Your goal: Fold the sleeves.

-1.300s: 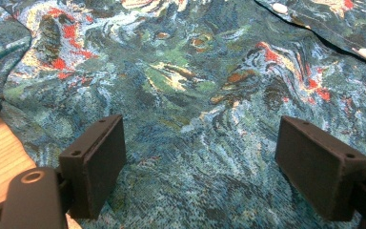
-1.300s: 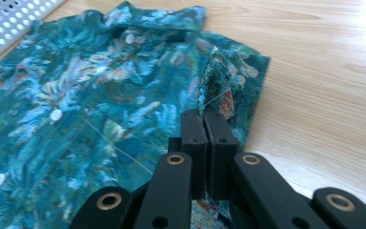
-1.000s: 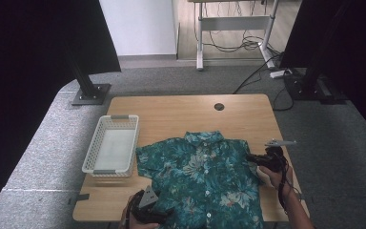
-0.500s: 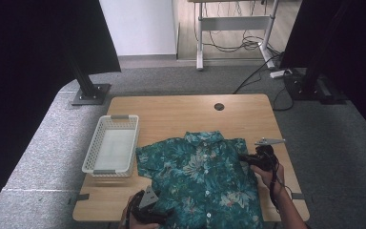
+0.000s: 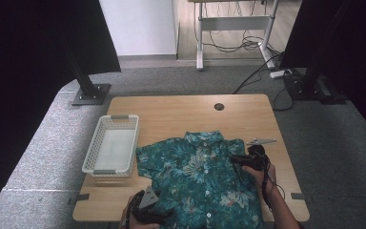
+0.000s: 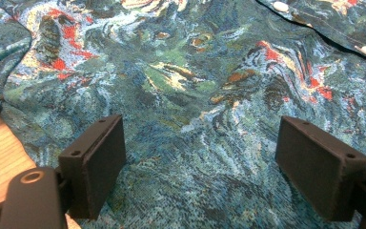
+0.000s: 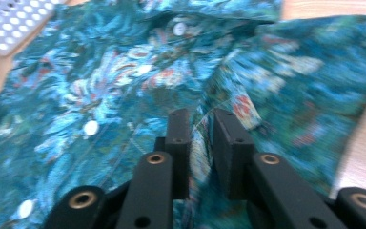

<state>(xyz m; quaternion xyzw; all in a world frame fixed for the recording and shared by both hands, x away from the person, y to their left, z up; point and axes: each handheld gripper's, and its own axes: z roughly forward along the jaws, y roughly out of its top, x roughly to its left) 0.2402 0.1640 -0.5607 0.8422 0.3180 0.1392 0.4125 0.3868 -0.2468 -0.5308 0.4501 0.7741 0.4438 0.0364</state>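
Grey carpet surrounds the wooden worktop, where a teal floral short-sleeved shirt lies buttoned and face up, its collar pointing away from the person. The right gripper has its jaws drawn nearly together on a raised fold of the shirt's fabric near the right sleeve; a second ago it sat farther out by the worktop's right edge, and it has since moved inward onto the cloth. That pinch suggests the sleeve is about to be folded across the body. The left gripper has its jaws spread wide over the lower left of the shirt, holding nothing, close above the fabric; whether it touches cannot be told. It sits where it did a second ago, near the hem at the worktop's front edge. A white perforated plastic basket stands empty just left of the shirt's left sleeve.
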